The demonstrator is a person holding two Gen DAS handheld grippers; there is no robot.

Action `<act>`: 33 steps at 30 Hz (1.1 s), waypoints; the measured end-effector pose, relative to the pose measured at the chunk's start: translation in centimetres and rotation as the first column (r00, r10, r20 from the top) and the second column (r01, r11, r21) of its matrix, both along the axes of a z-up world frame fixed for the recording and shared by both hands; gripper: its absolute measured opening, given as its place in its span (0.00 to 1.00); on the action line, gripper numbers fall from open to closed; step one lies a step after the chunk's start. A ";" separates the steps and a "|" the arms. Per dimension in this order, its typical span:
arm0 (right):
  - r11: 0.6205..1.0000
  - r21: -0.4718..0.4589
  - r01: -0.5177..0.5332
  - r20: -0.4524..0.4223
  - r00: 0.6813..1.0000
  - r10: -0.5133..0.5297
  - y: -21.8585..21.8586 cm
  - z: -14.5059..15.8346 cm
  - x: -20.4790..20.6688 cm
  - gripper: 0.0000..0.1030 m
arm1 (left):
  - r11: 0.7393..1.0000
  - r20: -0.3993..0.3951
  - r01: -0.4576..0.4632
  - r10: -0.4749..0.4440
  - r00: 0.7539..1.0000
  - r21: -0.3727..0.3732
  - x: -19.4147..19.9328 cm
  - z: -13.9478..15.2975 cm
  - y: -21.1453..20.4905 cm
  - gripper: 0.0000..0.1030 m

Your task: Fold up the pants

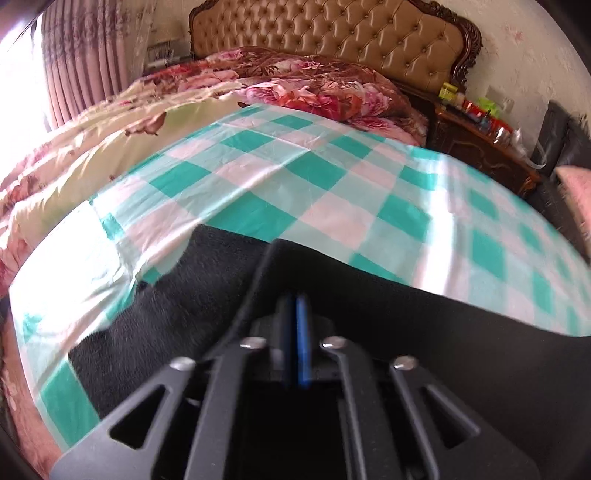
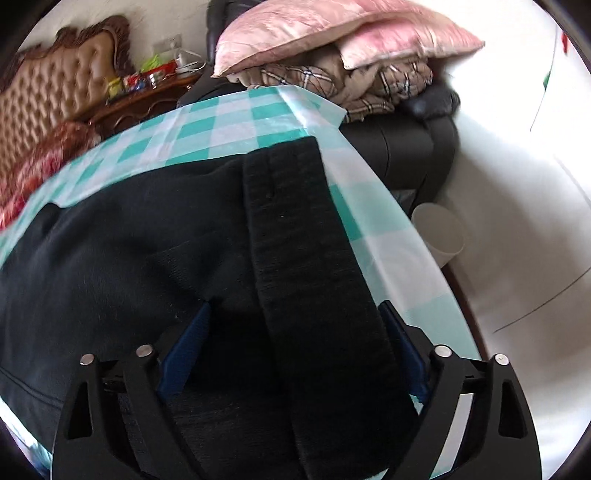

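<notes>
A bedroom: a bed with a tufted tan leather headboard [image 1: 332,37], a floral quilt [image 1: 295,81] bunched against it, and pink curtains at a bright window. In front, a desk is covered by a glossy teal-and-white checked cloth [image 1: 295,177].

Black pants [image 2: 129,240] lie spread across the near part of the checked cloth. The fabric looks soft and fleecy. In the right wrist view a thick ribbed band [image 2: 295,240], probably the waistband, runs away from the camera along the cloth's right side, close to its edge.

The left claw [image 1: 296,306] has its blue pads almost together, a thin slit showing between them; a raised fold of pant fabric stands just ahead, but I cannot tell whether they pinch it. The right claw [image 2: 295,325] stands wide apart, straddling the ribbed band without pressing it.

The pants appear partly doubled, with the band laid on top; judging by the broad area still spread out, more folding remains.

Beyond the desk, pink pillows [image 2: 332,33] rest on plaid blankets [image 2: 351,85].
</notes>
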State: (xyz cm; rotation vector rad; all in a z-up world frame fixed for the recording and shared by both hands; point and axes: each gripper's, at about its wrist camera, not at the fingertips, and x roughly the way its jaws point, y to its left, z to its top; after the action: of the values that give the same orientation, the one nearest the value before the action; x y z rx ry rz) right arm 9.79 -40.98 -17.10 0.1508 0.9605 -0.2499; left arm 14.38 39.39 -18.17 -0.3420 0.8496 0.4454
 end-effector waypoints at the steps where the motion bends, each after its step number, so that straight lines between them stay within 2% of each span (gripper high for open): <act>1: 1.000 0.003 0.001 0.005 1.000 -0.001 -0.1 -0.1 -0.1 0.89 | 1.000 0.032 0.003 -0.003 0.999 0.004 -0.7 0.7 -0.4 0.37; 3: 1.000 -0.010 -0.007 0.020 1.000 0.007 0.2 -0.2 -0.2 0.89 | 0.999 0.060 0.008 -0.011 0.998 0.050 -2.0 1.8 -1.3 0.43; 4: 1.000 -0.024 -0.010 0.025 1.000 0.011 0.3 -0.2 -0.3 0.89 | 0.997 0.062 0.021 -0.026 0.998 0.080 -2.9 2.1 -1.7 0.43; 8: 0.998 -0.058 0.001 0.013 1.000 -0.001 0.7 0.3 -0.4 0.92 | 0.994 0.001 0.059 -0.059 0.998 0.089 -4.8 0.6 -1.3 0.42; 10: 0.998 -0.055 0.015 0.010 1.000 -0.015 0.9 1.1 -0.8 0.92 | 0.985 -0.007 0.103 -0.103 0.995 0.139 -5.2 0.3 -1.6 0.42; 12: 0.999 -0.037 0.009 0.058 0.998 -0.007 1.4 2.6 -1.8 0.92 | 0.982 0.000 0.114 -0.115 0.993 0.148 -5.4 0.3 -1.7 0.42; 14: 0.998 -0.038 -0.043 0.125 0.991 0.048 2.7 4.5 -2.9 0.92 | 0.987 0.042 0.105 -0.111 0.993 0.122 -5.8 0.0 -1.2 0.43; 16: 0.993 -0.078 -0.092 0.151 0.983 0.103 4.4 5.4 -3.6 0.92 | 0.989 0.078 0.098 -0.107 0.991 0.110 -6.0 -0.4 -0.9 0.44; 20: 0.970 -0.159 -0.181 0.089 0.976 0.197 8.0 4.1 -4.3 0.92 | 0.986 0.100 0.108 -0.122 0.988 0.131 -6.1 -0.6 -0.9 0.44; 23: 0.960 -0.185 -0.211 -0.043 0.978 0.206 9.3 1.5 -4.2 0.92 | 0.995 0.146 0.089 -0.096 0.985 0.053 -7.3 0.7 -0.4 0.44; 25: 0.951 -0.223 -0.217 -0.034 0.976 0.214 9.8 1.5 -4.6 0.91 | 1.000 0.209 0.010 -0.012 0.978 0.013 -9.3 2.2 0.7 0.52; 27: 0.955 -0.207 -0.211 -0.055 0.977 0.204 9.7 1.6 -4.4 0.91 | 0.995 0.229 -0.080 0.090 0.969 -0.052 -11.4 2.8 2.4 0.51; 28: 0.957 -0.201 -0.210 -0.060 0.978 0.202 9.7 1.6 -4.4 0.91 | 0.982 0.263 -0.102 0.142 0.954 -0.158 -13.0 2.8 3.8 0.51; 30: 0.955 -0.206 -0.213 -0.066 0.977 0.203 9.8 1.6 -4.4 0.91 | 0.954 0.255 -0.119 0.192 0.948 -0.276 -14.3 2.3 5.2 0.50; 32: 0.954 -0.211 -0.213 -0.066 0.977 0.203 9.9 1.4 -4.4 0.92 | 0.906 0.194 -0.156 0.248 0.949 -0.393 -15.5 0.9 6.1 0.43; 33: 0.954 -0.211 -0.214 -0.067 0.977 0.204 9.8 1.2 -4.5 0.92 | 0.866 0.162 -0.175 0.279 0.947 -0.468 -16.1 -0.1 6.4 0.38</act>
State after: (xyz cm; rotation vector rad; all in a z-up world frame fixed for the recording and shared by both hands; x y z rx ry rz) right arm 5.34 -31.14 -15.87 -0.1579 0.9780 -0.1618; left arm -1.72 45.76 -18.27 -0.9158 0.6838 0.4164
